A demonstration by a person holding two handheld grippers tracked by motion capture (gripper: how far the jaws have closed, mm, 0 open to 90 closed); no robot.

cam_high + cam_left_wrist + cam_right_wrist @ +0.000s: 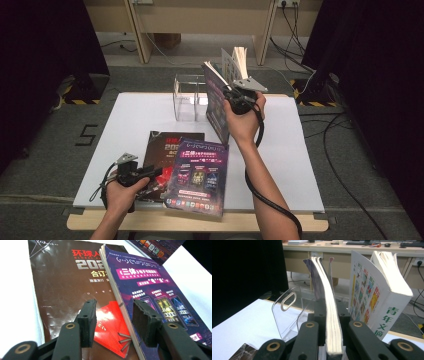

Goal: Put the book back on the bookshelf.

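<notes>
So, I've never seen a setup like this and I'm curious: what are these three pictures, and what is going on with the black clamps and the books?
A person sits at a white table with a hand-held two-jaw black gripper in each hand. The high view looks down from above; each of the other two pictures comes from a camera riding on one gripper, looking along its jaws. The right gripper is shut on a thin purple-covered magazine, held upright near a clear plastic book stand, with a thick white paperback standing beside it. The left gripper is open, low over a dark brown magazine and a purple magazine that lies partly over it, both flat on the table.
</notes>
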